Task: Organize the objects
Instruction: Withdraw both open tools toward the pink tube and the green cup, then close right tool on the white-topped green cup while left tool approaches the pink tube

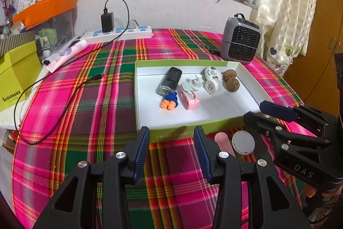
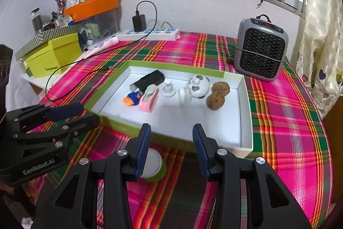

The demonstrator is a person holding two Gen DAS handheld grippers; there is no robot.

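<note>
Two grippers hover side by side over the plaid tablecloth (image 1: 90, 83), each with its blue-padded fingers apart and nothing between them. The left gripper (image 1: 171, 143) points at the near green wall of the shallow tray (image 1: 171, 134); the right gripper (image 2: 171, 143) hangs over the same near wall, further along.

Inside the white-floored tray lie a black flashlight (image 1: 169, 84), a small blue and orange toy (image 1: 169, 101) touching its near end, a pink case (image 1: 189, 97) just beside that, a little white knob (image 1: 196, 83), a white round gadget (image 1: 211, 81) and two walnuts (image 1: 229, 81) touching each other.

Outside the tray, on the cloth just before its near wall, sits a round white-topped lid with a green rim (image 2: 153, 164), half hidden behind the right gripper's left finger. Beside it in the left wrist view lies a pink rounded piece (image 1: 223, 141), possibly a tube or stick, though the left gripper's right finger covers most of it.

Further back stand a grey heater (image 2: 260, 46) beyond the tray's far corner, a white power strip (image 2: 150, 33) with a black charger (image 2: 139, 21) plugged in, and its black cable (image 1: 53, 104) looping across the cloth. A yellow-green box (image 2: 51, 55) and an orange-lidded bin (image 2: 92, 5) crowd the side table.
</note>
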